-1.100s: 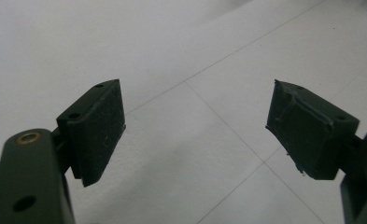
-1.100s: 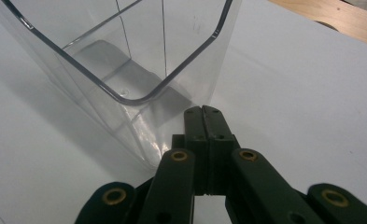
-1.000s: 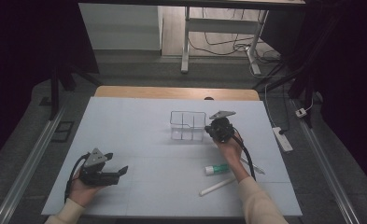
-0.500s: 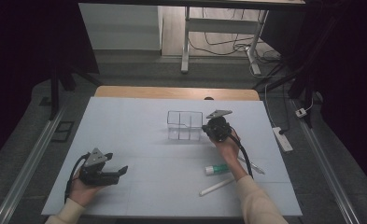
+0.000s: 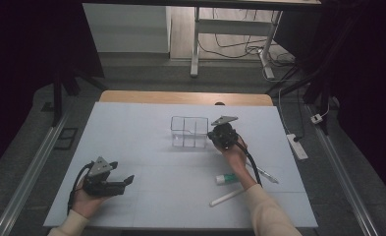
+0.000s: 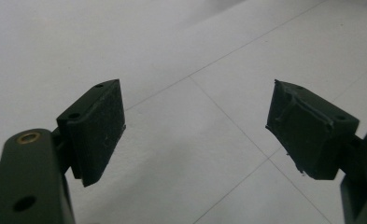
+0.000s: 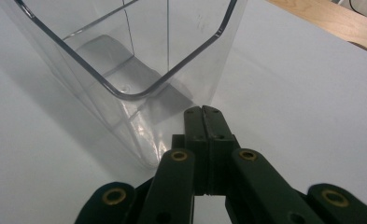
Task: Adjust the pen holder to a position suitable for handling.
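White surface (image 5: pixel 146 147) is mostly bare. Right gripper (image 7: pixel 203 122), jaws closed empty, has nudged the clear box (image 5: pixel 189 131) leftward; left gripper (image 5: pixel 126 181) waits, jaws wide.

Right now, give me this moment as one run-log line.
right gripper: shut, empty, at clear divided box | left gripper: open, empty, over white mat | tube, white stick, pen: on mat

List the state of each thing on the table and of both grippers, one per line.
Clear container: upright, empty, divided into compartments.
Right gripper: fingers shut, empty, at the container's corner.
Left gripper: fingers open, empty, over bare table.
Tube: lying flat, cap on.
White stick: lying flat.
Pen: lying flat.
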The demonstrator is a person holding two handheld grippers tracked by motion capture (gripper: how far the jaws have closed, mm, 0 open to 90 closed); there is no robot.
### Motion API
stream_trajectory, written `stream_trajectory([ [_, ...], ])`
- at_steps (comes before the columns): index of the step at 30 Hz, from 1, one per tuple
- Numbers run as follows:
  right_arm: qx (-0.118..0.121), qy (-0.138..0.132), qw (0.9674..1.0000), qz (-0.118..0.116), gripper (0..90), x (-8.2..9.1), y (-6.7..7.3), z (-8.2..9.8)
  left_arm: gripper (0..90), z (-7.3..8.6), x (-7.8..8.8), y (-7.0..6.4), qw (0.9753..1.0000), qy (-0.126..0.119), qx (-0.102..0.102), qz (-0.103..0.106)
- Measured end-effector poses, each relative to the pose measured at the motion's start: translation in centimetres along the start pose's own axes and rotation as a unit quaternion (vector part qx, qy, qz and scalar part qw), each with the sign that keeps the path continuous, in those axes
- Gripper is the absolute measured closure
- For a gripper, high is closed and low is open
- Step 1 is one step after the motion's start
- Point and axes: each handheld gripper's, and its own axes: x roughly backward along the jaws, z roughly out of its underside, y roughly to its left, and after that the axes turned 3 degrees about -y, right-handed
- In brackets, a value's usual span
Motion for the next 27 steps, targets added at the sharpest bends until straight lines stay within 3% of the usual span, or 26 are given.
stream_trajectory([
  [12,-0.008,-0.006,0.9999,-0.004,89.3,0.2,-0.1,0.0,19.1,0.1,0.1,0.0,1.0000,0.001,-0.001,-0.002],
  [16,-0.009,-0.017,0.9998,0.004,89.3,1.2,-0.4,-0.1,19.2,0.2,0.1,0.1,1.0000,0.000,-0.001,-0.001],
  [27,-0.011,-0.040,0.9990,-0.016,89.2,4.7,-1.3,0.8,19.2,0.2,0.1,0.3,1.0000,-0.002,0.001,0.003],
])
